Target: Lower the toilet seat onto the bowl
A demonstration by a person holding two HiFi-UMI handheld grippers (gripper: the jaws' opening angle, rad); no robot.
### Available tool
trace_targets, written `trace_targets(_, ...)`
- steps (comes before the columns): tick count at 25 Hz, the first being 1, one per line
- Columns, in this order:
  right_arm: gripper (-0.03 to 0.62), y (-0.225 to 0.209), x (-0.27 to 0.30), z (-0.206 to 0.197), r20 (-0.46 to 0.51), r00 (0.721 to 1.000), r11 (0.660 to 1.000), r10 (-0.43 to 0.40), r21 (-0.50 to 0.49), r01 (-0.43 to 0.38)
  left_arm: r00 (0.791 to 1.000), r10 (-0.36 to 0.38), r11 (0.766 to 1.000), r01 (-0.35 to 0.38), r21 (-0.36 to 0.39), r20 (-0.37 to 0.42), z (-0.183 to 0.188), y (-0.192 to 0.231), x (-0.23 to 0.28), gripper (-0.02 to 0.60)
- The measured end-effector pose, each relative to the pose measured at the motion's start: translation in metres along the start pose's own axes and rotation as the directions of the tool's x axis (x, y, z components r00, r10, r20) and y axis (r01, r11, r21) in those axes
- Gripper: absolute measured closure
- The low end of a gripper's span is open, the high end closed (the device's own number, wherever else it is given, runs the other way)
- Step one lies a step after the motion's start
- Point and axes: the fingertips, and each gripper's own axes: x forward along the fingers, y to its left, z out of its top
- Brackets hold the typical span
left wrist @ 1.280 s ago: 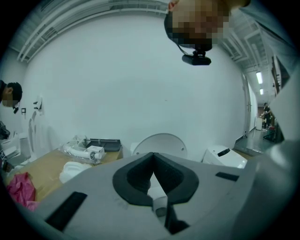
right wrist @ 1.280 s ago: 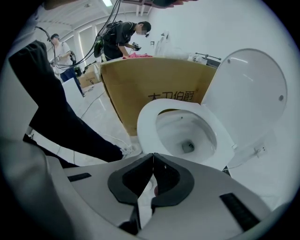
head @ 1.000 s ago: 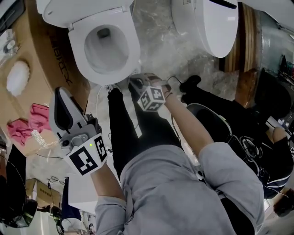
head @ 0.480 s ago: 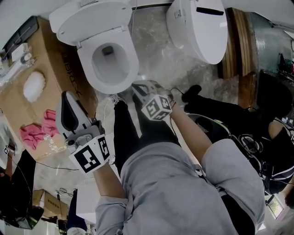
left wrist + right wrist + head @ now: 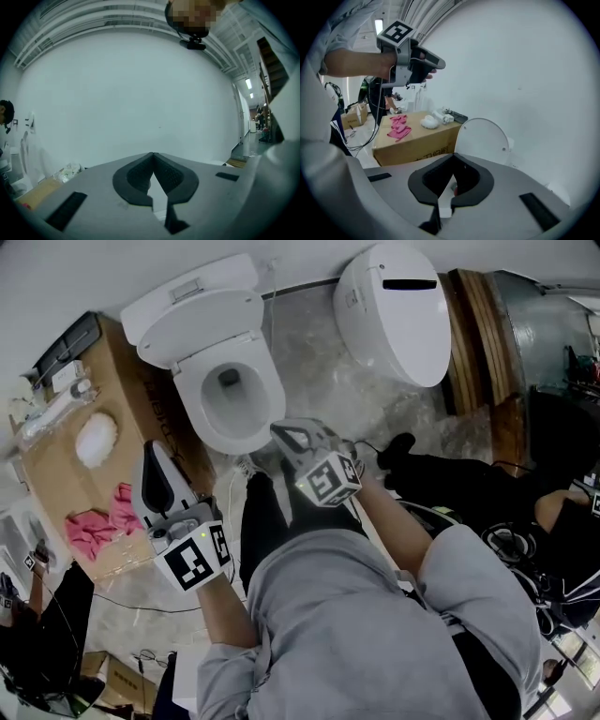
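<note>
Against plain white wall (image 5: 112,268), on grey marbled floor (image 5: 319,362), found white ceramic toilet (image 5: 214,345), round lid (image 5: 192,324) raised, white oval seat (image 5: 272,390) seemingly flat on bowl. Held grey left gripper (image 5: 155,454) and grey right gripper (image 5: 281,430) nearby, clear of it, jaws pressed together, empty.

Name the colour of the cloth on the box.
Pink; the cloth shows best in the head view.

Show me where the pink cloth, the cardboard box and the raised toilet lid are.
pink cloth (image 5: 94,526), head view, middle of the bunched fabric.
cardboard box (image 5: 417,143), right gripper view, its side face.
toilet lid (image 5: 482,140), right gripper view, centre of the upright lid.
</note>
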Motion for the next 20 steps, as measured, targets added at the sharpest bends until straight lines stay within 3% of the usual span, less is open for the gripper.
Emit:
trace_targets(9, 0.595, -0.043, -0.024, 0.083, 0.16, 0.982, 0.995, -0.098, 0.009, 0.098, 0.999, -0.028, 1.0, 0.027, 0.008, 0.043, 0.038, -0.004, 0.002, 0.581)
trace_targets(20, 0.595, -0.095, -0.044, 0.18, 0.327, 0.923, 0.978, -0.204, 0.022, 0.208, 0.992, -0.04, 0.999, 0.038, 0.018, 0.12, 0.086, 0.003, 0.012, 0.581)
